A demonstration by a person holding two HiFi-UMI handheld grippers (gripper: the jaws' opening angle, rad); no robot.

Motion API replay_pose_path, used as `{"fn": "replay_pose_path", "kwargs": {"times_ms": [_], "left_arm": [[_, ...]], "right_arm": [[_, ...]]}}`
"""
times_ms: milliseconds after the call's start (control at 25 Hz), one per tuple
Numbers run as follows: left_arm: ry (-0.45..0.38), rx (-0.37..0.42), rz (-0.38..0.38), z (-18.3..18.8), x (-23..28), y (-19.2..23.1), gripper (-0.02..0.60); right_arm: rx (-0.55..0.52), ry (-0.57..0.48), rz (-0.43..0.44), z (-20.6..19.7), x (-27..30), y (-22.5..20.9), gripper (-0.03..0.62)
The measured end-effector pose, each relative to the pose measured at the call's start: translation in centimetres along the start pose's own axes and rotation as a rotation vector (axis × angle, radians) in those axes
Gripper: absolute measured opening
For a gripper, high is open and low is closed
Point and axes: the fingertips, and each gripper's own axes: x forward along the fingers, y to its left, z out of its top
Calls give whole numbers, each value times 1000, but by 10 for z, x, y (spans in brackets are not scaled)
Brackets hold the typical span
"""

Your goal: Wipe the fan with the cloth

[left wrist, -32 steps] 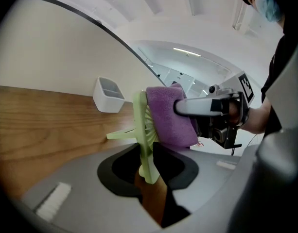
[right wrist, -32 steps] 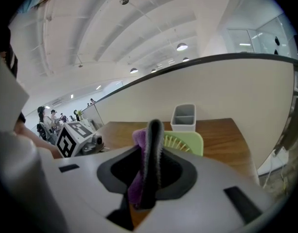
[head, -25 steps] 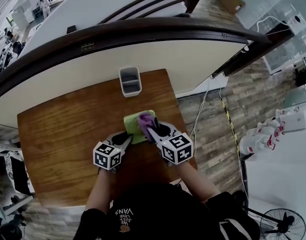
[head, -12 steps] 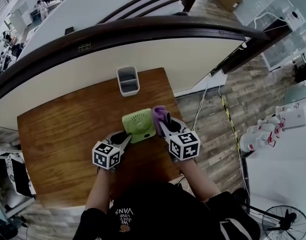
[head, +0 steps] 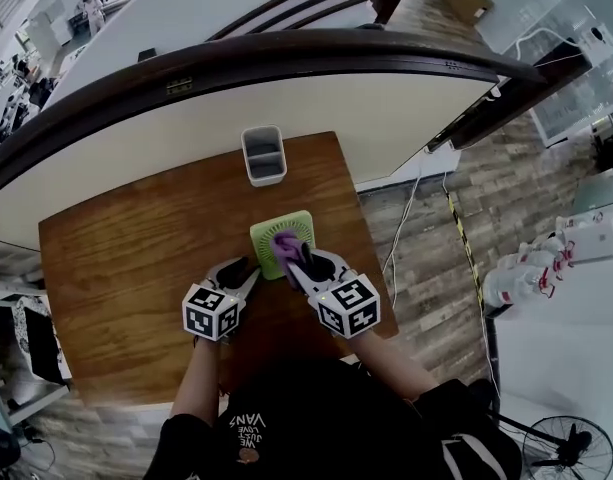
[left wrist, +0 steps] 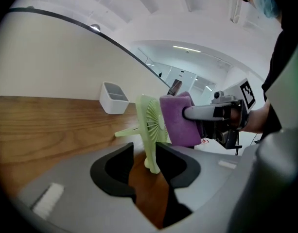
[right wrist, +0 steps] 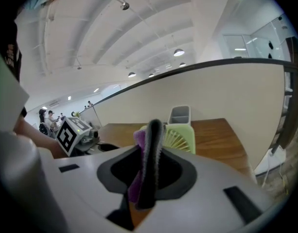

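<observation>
Cloth on fan

One green fan [head: 267, 231] stands on the tabletop [head: 126, 258], one purple cloth [head: 284, 245] against its grille. The right gripper [right wrist: 149, 130] has its jaws clamped on the cloth. The left gripper [left wrist: 146, 152] has its jaws opening around the fan's base. One bin [head: 263, 155] sits behind.

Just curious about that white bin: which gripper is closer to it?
Right, narrowly. The right gripper presses the cloth on the fan, just short of the bin. The left gripper sits farther back, fingers opening around the fan's foot.

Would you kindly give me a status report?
Left gripper opening, fan base between jaws. Right gripper shut on cloth, against fan grille. White bin behind, clear.
</observation>
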Motion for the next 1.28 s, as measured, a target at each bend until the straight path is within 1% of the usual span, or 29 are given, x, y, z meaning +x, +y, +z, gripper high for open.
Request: {"fn": "replay_pose_path", "kwargs": {"times_ms": [160,240,360,480,560,640,760,1000,1280], "left_arm": [[-11,-16,28,-5,-12,3,129],[-15,-23,43,-7,-17,5,127],[-18,-29,61,-9,-22,5,127],[-23,-21,73,-9,-22,4,126],[-32,-14,79,-7,-21,3,108],[-43,-10,85,-4,-20,3,74],[-51,-3,90,-1,-17,2,48],[-54,-4,96,-1,-15,1,23],[-59,-4,94,1,-14,-2,12]], "right_arm": [[-65,36,88,-9,19,31,84],[-90,51,107,-12,27,38,84],[-109,74,95,-19,34,36,84],[-107,74,85,-22,34,28,84],[-102,68,76,-21,30,23,84],[-89,65,58,-22,25,16,84],[-58,59,18,-24,13,-1,84],[18,39,-96,-28,-14,-48,84],[55,34,-193,-33,-30,-83,84]]}}
